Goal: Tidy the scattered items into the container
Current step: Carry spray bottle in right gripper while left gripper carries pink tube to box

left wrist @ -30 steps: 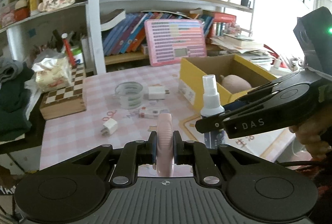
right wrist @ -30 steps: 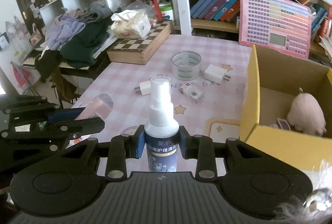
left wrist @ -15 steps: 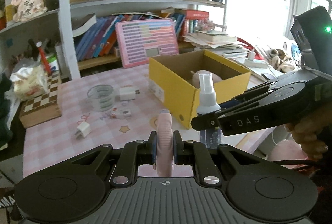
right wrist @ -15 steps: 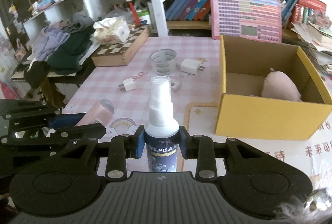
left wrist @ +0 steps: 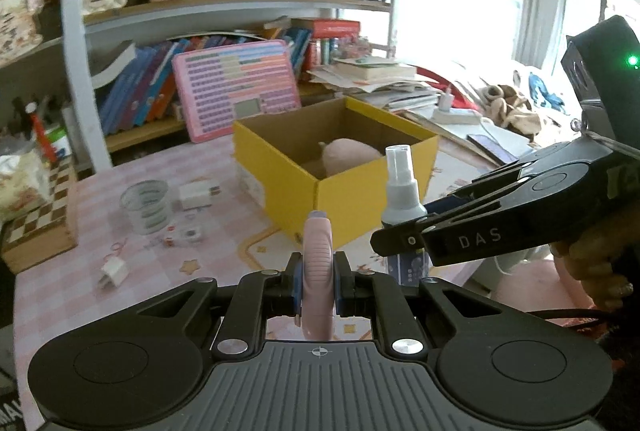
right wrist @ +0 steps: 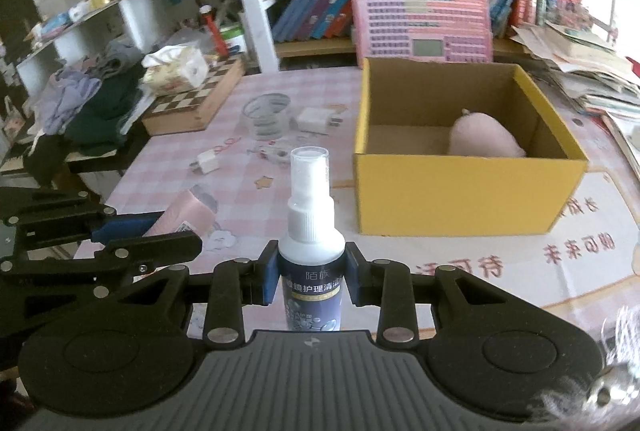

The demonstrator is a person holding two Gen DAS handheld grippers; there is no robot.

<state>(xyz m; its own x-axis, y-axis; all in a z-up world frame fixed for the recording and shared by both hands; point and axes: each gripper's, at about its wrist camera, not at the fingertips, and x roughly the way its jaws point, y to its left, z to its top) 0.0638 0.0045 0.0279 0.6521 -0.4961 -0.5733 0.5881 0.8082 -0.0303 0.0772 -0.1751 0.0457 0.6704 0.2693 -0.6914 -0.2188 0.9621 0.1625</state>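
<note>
Nearest the right wrist camera, the right tool point(right wrist: 311, 282) is pinching a spray bottle point(right wrist: 311, 251) by its dark labelled body, the blue pads pressed on either side and the bottle's long axis upright, clear cap on top. Beside it, to the left in that view, the left tool point(left wrist: 317, 283) is clamped on a pink tube-shaped item point(left wrist: 317, 271) that stands on end between its pads; what exactly it is I cannot tell.

Ahead of both tools sits the yellow cardboard box point(right wrist: 460, 191), open at the top, on the pink checked table point(right wrist: 248, 199). From the right tool the box lies forward and to the right, its near wall facing the bottle. From the left tool it lies almost straight ahead, one corner turned toward the camera. By my judgement the right tool is the nearer to the opening, so the bottle would go in first, and it must be lifted over the near wall before release.

Inside the box, toward the far right, a pink plush toy point(right wrist: 484, 137) already lies, leaving the left part of the floor free.

Farther off, left of the box, the unpicked things lie scattered: a small white charger point(right wrist: 206, 162), a clear cup point(right wrist: 266, 115), a second white charger point(right wrist: 316, 120) and a small packet point(right wrist: 276, 153).
</note>
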